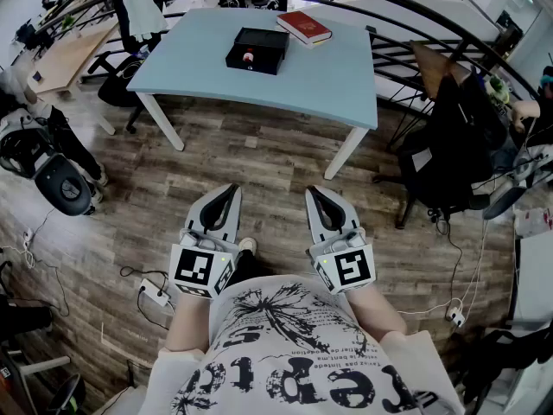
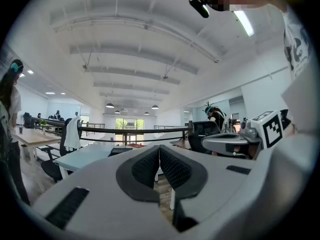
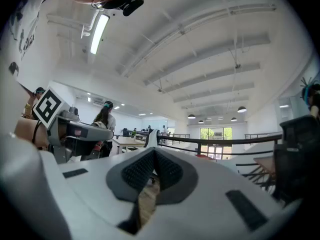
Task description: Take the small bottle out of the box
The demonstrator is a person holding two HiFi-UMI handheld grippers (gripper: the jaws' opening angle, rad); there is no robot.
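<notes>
Nearest, the left tool [image 1: 231, 190] and right tool [image 1: 316, 194] hover at the waist, both pressed together, empty. The small bottle [image 1: 248, 57] lies inside the black box [image 1: 270, 40] on the counter [image 1: 333, 80], well ahead. Arriving with tools unopened could knock it.

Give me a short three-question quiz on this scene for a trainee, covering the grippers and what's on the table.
1. True or false: the left gripper and the right gripper are both shut with nothing between their jaws.
2. What lies beside the black box on the table? A) a red book B) a mug C) a laptop
3. Over what do the two grippers hang?
Key: 1 true. 2 A. 3 the wooden floor, short of the table.
</notes>
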